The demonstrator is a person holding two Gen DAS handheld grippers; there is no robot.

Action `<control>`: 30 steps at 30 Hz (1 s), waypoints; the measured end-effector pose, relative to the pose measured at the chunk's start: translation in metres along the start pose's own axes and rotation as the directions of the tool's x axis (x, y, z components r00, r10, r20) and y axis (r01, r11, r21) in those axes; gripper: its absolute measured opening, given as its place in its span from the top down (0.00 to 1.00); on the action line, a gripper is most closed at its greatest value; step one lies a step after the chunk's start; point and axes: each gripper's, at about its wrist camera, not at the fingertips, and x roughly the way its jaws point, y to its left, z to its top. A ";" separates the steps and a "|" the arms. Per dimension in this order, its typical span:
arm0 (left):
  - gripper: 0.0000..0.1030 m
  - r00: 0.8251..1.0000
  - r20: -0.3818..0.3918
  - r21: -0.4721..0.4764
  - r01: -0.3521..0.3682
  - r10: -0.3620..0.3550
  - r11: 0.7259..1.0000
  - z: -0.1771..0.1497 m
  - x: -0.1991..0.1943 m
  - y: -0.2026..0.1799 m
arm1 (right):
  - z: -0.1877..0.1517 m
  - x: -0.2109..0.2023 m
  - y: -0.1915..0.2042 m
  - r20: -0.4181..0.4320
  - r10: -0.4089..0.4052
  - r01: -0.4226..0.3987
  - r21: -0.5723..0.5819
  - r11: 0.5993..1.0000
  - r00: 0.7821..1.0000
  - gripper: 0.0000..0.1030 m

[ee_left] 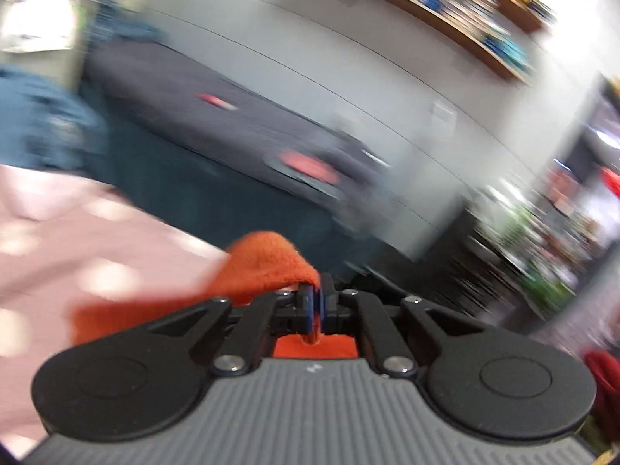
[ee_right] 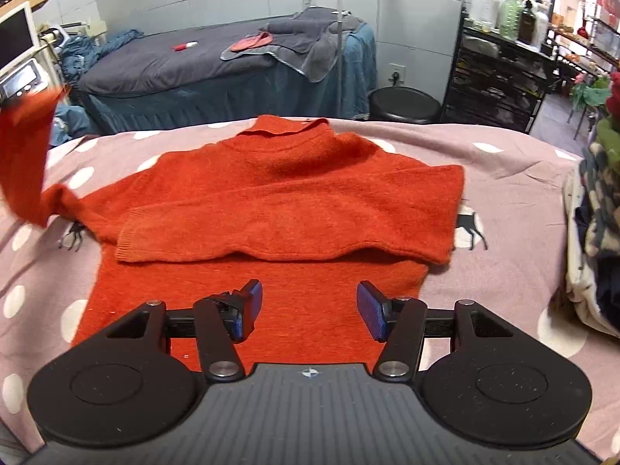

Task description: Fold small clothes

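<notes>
Item: orange knit sweater (ee_right: 271,193), lying flat on a pink polka-dot bedspread (ee_right: 503,162). Collar (ee_right: 286,126) points away from the right wrist camera, hem toward it; long axis of the body runs near to far. 1 sleeve (ee_right: 248,240) lies folded crosswise over the torso; the other sleeve (ee_right: 23,155) is lifted at the left edge of that view.

Left gripper (ee_left: 316,302): pads clenched on a fold of the orange knit; view blurred.

Right gripper (ee_right: 308,310): fingers spread wide, empty, over the sweater's lower part.

Background: dark-covered bed (ee_right: 193,58).
</notes>
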 end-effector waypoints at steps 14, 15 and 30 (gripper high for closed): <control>0.28 0.859 -0.497 0.142 -0.057 0.121 0.988 -0.219 0.090 -0.100 | 0.005 0.018 -0.053 -0.044 0.024 -0.027 -0.072 0.997 0.999 0.10; 0.28 0.856 -0.494 0.133 -0.097 0.151 0.986 -0.221 0.085 -0.086 | 0.002 0.021 -0.051 -0.048 0.038 -0.042 -0.095 0.995 0.998 0.10; 0.16 0.818 -0.509 -0.007 -0.317 0.269 0.948 -0.230 0.025 0.005 | -0.018 0.141 0.052 -0.030 -0.022 -0.016 -0.882 0.471 0.999 0.43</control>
